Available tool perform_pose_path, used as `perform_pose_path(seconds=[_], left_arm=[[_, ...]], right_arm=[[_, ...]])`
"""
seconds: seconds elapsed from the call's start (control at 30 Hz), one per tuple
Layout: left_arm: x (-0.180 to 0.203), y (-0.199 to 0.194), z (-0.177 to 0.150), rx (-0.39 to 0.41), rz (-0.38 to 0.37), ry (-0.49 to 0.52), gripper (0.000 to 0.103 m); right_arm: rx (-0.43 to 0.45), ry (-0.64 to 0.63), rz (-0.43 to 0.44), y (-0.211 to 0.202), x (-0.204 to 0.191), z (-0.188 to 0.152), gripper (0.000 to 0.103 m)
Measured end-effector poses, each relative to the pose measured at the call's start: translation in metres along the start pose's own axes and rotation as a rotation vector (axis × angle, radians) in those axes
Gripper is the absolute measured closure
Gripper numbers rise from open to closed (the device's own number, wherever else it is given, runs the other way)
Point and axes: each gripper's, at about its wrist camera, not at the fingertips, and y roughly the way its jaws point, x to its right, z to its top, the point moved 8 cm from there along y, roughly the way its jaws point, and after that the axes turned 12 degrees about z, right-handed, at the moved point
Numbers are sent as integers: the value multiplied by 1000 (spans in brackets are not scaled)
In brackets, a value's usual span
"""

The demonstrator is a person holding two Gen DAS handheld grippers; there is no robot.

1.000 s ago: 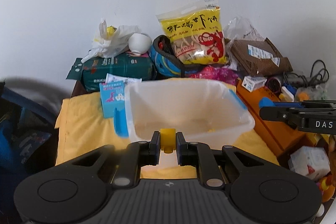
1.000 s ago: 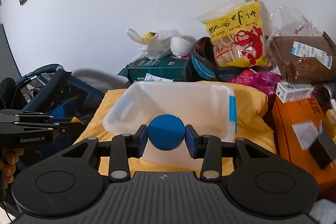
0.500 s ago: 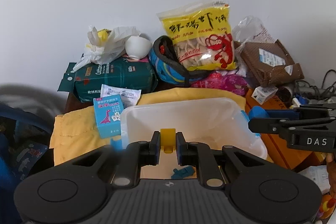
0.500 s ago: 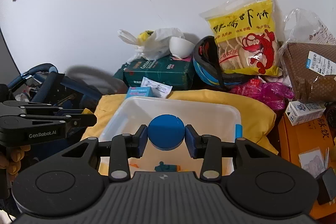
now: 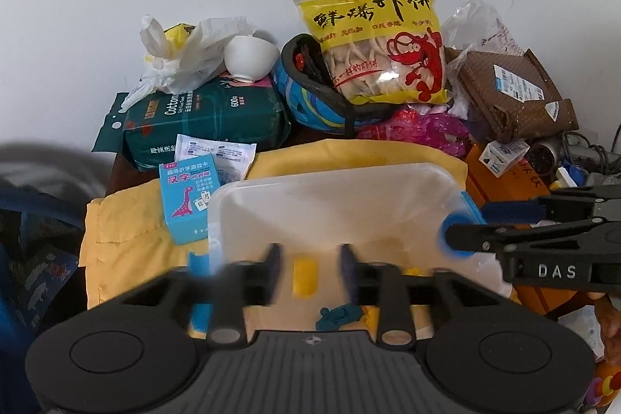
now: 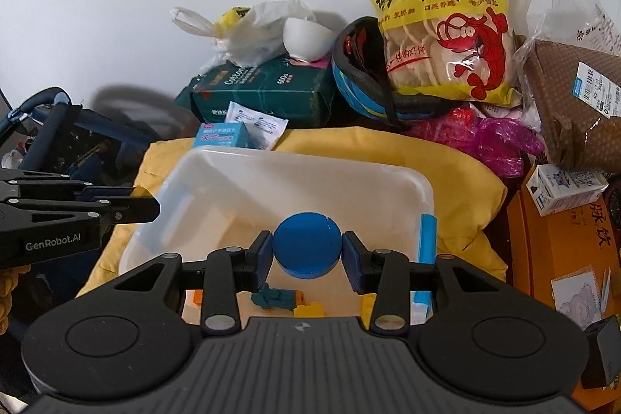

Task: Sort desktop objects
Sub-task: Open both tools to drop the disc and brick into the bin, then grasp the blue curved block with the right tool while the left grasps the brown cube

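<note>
A translucent plastic bin [image 5: 271, 204] [image 6: 233, 173] sits on a yellow cloth [image 5: 128, 231]. My left gripper [image 5: 308, 270] is above the bin with its jaws blurred and spread apart; a small yellow block [image 5: 304, 276] hangs between them, touching neither. My right gripper [image 6: 306, 257] is above the bin's near edge; a blue round disc [image 6: 306, 245] sits between its pads, with thin gaps at both sides. A teal toy figure [image 5: 337, 315] [image 6: 277, 297] and yellow pieces [image 6: 308, 309] lie on the bin floor.
Behind the bin are a blue card box [image 5: 188, 198], a green cotton pack [image 5: 205, 115], a white bowl [image 5: 248, 57], a blue helmet [image 5: 310, 96], a yellow prawn-cracker bag [image 5: 380, 37] and a brown parcel [image 5: 512, 88]. An orange box [image 6: 559, 258] lies to the right.
Both grippers have moved over the bin. The left jaws have opened and the yellow block is loose between them. The right jaws have widened slightly around the blue disc.
</note>
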Motion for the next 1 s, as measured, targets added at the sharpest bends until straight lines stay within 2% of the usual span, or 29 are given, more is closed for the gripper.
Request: perform_pose_path(seconds=[0.03, 0.07, 0.2, 0.3, 0.43, 0.57, 0.63, 0.73, 0.83, 1.0], left_arm=[[0, 0, 0, 4, 4, 2, 57], [0, 1, -2, 5, 7, 5, 57], [-5, 3, -12, 16, 12, 1, 57], [-10, -6, -28, 69, 17, 7, 57], [-17, -29, -71, 152, 18, 14, 53], [-20, -45, -135, 185, 42, 23, 52], [-21, -49, -170, 163, 52, 10, 52], [-19, -53, -216, 136, 62, -5, 52], [-12, -54, -253, 93, 51, -20, 52], [13, -49, -286, 42, -10, 21, 52]], right_arm=[[0, -6, -8, 1, 1, 1, 45], [4, -13, -14, 1, 1, 1, 43], [14, -22, -12, 2, 1, -2, 43], [28, -13, 0, -3, 1, -12, 43], [80, -59, 9, -18, -8, -39, 43], [148, -115, -9, -37, -16, -90, 38], [157, -129, -31, -41, -16, -123, 38], [126, -143, -64, -37, -14, -172, 38], [64, -96, -84, -27, -8, -215, 38], [2, -52, -105, -13, -5, -254, 39]])
